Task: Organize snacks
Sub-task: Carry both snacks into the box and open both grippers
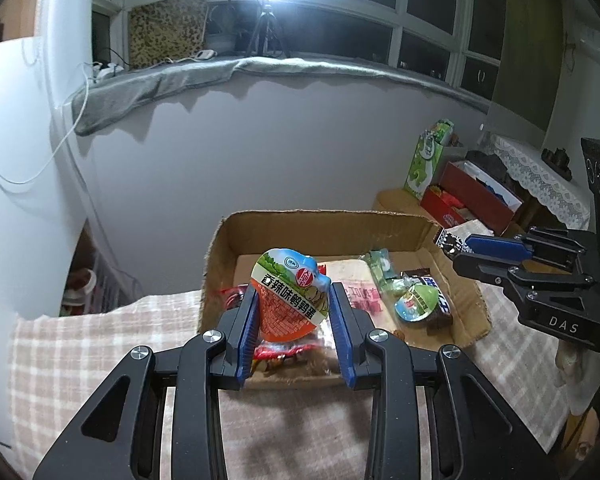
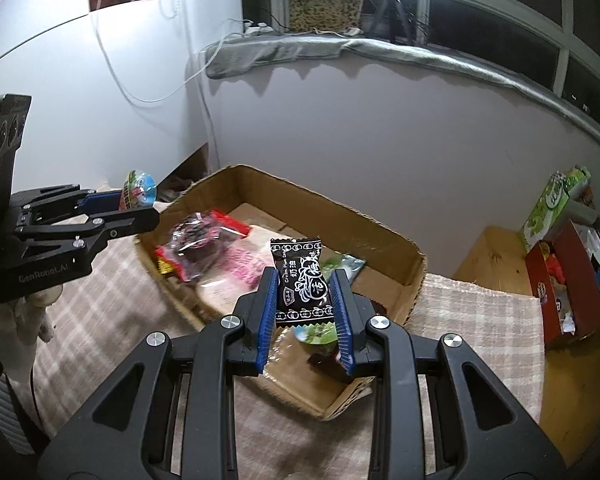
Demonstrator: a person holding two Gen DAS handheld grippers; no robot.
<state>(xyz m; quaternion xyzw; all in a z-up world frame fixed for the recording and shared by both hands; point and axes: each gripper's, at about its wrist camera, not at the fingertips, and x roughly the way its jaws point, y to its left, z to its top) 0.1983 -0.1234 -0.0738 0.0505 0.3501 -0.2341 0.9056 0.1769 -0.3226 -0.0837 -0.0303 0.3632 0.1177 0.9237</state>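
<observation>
My left gripper is shut on an orange and green quail-egg snack cup, held above the near edge of the open cardboard box. It also shows at the left in the right wrist view. My right gripper is shut on a black plum candy packet above the same box. In the left wrist view the right gripper is at the box's right rim. Inside lie a second egg cup, a green packet and a red clear-window packet.
The box sits on a checked cloth over a table. To the right stand a red box of items and a green carton on a wooden surface. A white wall and a window sill are behind.
</observation>
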